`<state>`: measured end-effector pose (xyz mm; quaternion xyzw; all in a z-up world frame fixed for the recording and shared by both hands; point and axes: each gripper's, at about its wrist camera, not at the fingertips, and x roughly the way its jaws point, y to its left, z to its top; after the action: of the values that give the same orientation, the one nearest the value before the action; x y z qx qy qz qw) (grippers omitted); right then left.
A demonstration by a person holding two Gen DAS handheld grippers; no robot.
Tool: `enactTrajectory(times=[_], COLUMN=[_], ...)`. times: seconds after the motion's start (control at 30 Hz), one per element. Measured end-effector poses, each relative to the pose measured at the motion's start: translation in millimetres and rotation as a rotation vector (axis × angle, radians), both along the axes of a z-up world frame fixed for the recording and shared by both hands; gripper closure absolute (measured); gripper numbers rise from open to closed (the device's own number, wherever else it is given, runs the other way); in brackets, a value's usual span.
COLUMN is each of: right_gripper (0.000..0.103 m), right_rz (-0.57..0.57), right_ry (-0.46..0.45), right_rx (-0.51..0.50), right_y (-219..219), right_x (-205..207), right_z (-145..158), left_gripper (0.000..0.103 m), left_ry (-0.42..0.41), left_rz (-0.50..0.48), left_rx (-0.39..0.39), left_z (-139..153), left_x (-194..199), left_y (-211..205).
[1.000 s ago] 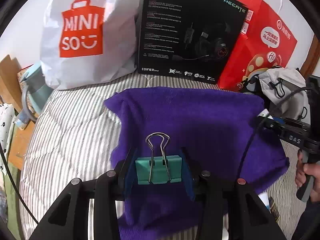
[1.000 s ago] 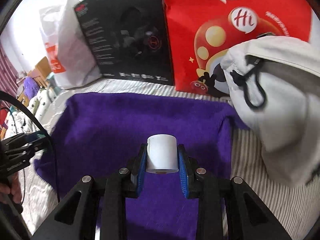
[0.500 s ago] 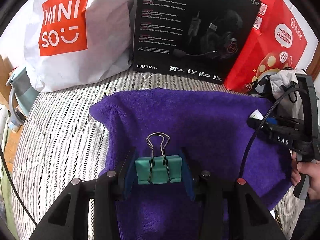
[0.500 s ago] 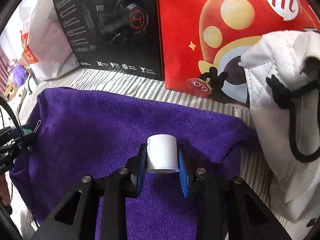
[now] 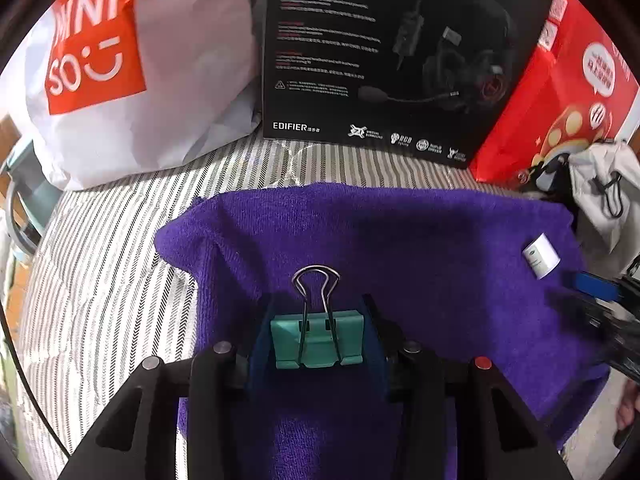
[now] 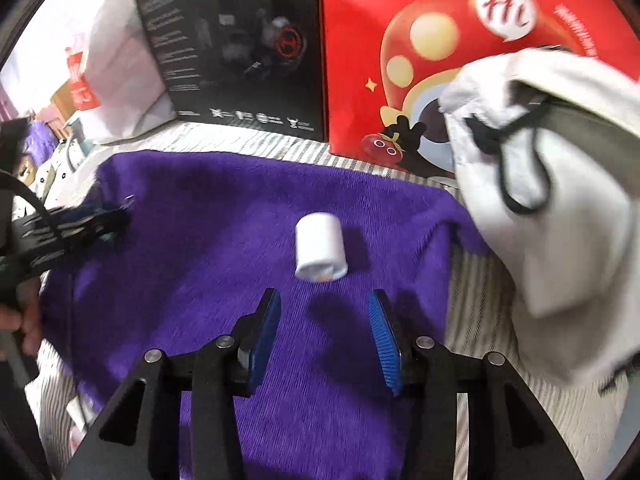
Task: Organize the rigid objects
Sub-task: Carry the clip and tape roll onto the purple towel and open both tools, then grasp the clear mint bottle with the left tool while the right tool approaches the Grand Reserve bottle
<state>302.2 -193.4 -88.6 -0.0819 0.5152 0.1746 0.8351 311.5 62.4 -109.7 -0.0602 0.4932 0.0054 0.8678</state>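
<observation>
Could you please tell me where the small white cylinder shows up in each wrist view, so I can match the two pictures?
Left wrist view: the white cylinder lies at the far right, on the purple towel near its right edge.
Right wrist view: the white cylinder lies near the centre on the towel, just ahead of the open right gripper.
Shared landmark: the black headset box stands behind the towel in both views.

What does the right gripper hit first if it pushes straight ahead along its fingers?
Likely the white cylinder, lying on the purple towel just ahead of the open right gripper, roughly centered between the fingers. Depth is unclear; on a steeper line it may meet the towel first.
</observation>
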Motion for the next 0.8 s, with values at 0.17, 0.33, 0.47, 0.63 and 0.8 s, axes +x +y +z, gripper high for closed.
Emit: enactTrajectory(times=[0.17,0.33,0.47,0.63,0.8], right_gripper=[0.056,0.049,0.048,0.047,0.047], right_rz=[0.007,-0.012,-0.053,-0.100,-0.151], right_ry=[-0.027,-0.041,-0.038,-0.046,-0.035], right_rx=[0.022,0.051,0.050,0.085,0.127], right_y=[-9,-22,-39,-56,-66], right_x=[-43,-82,-106,-139,-169], right_z=[23,35,37,45,48], left_gripper=[0.061,0.039,0.036,0.036,0.036], left_ry=[0.014,0.026,0.046,-0.007,-0.020], left_rz=[-0.015,-0.039,-0.036,-0.027,-0.017], left_rx=[0.077,0.108,0.097,0.065,0.022], left_z=[-3,-5,-3,25,41], left_x=[1,-6,-22,-67,-126], left_y=[-11,-21,-27,-27,-32])
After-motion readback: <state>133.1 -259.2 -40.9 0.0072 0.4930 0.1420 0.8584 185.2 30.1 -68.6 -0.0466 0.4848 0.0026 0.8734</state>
